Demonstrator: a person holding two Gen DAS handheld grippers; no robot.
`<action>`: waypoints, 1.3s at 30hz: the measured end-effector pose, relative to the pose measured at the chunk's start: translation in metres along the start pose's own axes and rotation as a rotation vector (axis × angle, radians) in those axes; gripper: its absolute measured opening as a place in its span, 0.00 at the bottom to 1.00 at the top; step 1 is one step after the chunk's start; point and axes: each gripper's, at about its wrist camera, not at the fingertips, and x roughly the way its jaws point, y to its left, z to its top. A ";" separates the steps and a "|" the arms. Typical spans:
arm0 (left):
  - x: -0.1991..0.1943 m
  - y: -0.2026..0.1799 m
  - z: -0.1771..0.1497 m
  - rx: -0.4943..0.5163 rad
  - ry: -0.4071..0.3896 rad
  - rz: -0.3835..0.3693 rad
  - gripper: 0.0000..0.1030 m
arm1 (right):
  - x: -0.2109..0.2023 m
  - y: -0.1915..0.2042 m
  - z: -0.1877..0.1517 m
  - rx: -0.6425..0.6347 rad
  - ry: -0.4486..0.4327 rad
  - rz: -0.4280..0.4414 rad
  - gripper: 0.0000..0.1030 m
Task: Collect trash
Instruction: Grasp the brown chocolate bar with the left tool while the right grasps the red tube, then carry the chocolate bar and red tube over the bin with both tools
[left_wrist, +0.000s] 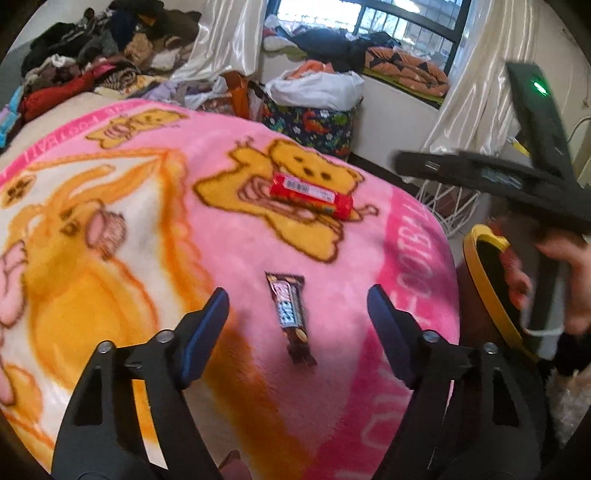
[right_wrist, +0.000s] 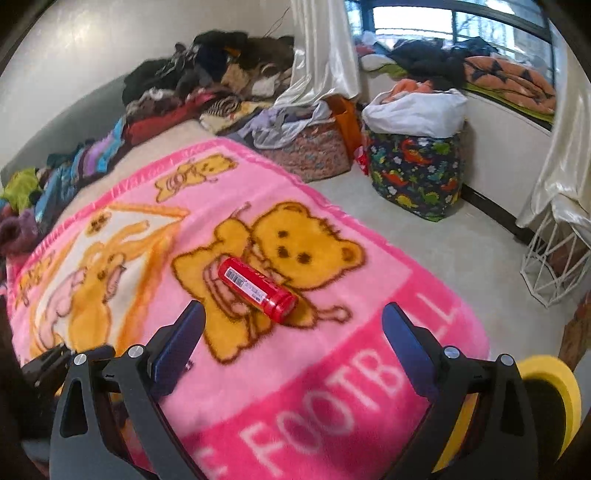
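Note:
A brown candy bar wrapper (left_wrist: 291, 317) lies flat on the pink bear blanket (left_wrist: 229, 155). My left gripper (left_wrist: 297, 291) hangs just above it, its blue pads (left_wrist: 205, 328) on either side of the wrapper and clear of it, so it is open. Further back on the blanket lies a red cylindrical tube (left_wrist: 310, 195) with a barcode label. In the right wrist view the red tube (right_wrist: 256, 290) lies just ahead of my right gripper (right_wrist: 293, 305), which is open and holds nothing. The right gripper's black body (left_wrist: 517, 184), held by a hand (left_wrist: 550, 280), shows blurred in the left wrist view.
A yellow-rimmed bin (left_wrist: 480, 254) stands off the blanket's right edge, also seen low right as the yellow rim (right_wrist: 554, 384). Beyond are a dinosaur-print bag (right_wrist: 417, 173), a white wire stand (right_wrist: 554, 258), a woven basket (right_wrist: 310, 151) and piled clothes (right_wrist: 207, 74).

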 end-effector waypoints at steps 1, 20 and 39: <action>0.003 -0.002 -0.002 0.008 0.010 -0.005 0.61 | 0.008 0.004 0.002 -0.018 0.013 -0.008 0.91; 0.031 0.012 -0.020 -0.004 0.106 0.008 0.12 | 0.116 0.028 -0.002 -0.133 0.207 0.003 0.48; -0.005 0.000 0.002 -0.002 0.016 -0.041 0.09 | -0.007 0.006 -0.026 0.163 0.071 0.142 0.32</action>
